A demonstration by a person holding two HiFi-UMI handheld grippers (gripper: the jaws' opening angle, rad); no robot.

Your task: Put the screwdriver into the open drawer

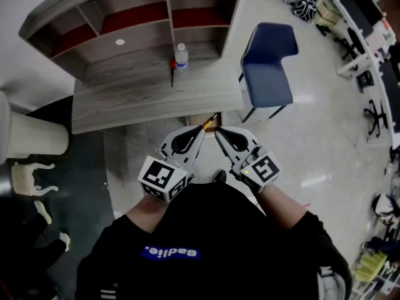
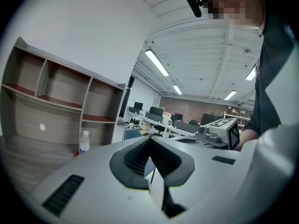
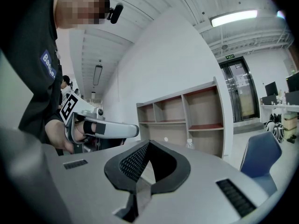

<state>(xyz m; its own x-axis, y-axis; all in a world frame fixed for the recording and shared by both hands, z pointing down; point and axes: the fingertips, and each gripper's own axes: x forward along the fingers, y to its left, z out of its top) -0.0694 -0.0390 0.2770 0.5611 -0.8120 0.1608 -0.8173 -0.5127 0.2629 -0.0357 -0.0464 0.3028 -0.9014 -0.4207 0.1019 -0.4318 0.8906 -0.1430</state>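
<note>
Bottle of clear plastic (image 1: 180,56) on grey wooden table (image 1: 125,105); just beside it, red-handled dark-shafted screwdriver (image 1: 172,72). My left gripper (image 1: 200,130) and right gripper (image 1: 218,133) are both pressed together, empty.

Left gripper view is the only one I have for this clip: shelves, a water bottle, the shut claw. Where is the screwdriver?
Observer: In the head view a red-handled tool, seemingly the screwdriver, lies on the desk beside the water bottle, on the bottle's left in that view. Nothing touches it.
Reviewer: And the drawer?
Observer: The open drawer juts out below the desk's front edge, just beyond the tips of the left claw and the right claw.
Reviewer: Is the right claw holding anything?
Observer: No. The right gripper view shows it shut and empty.
</note>
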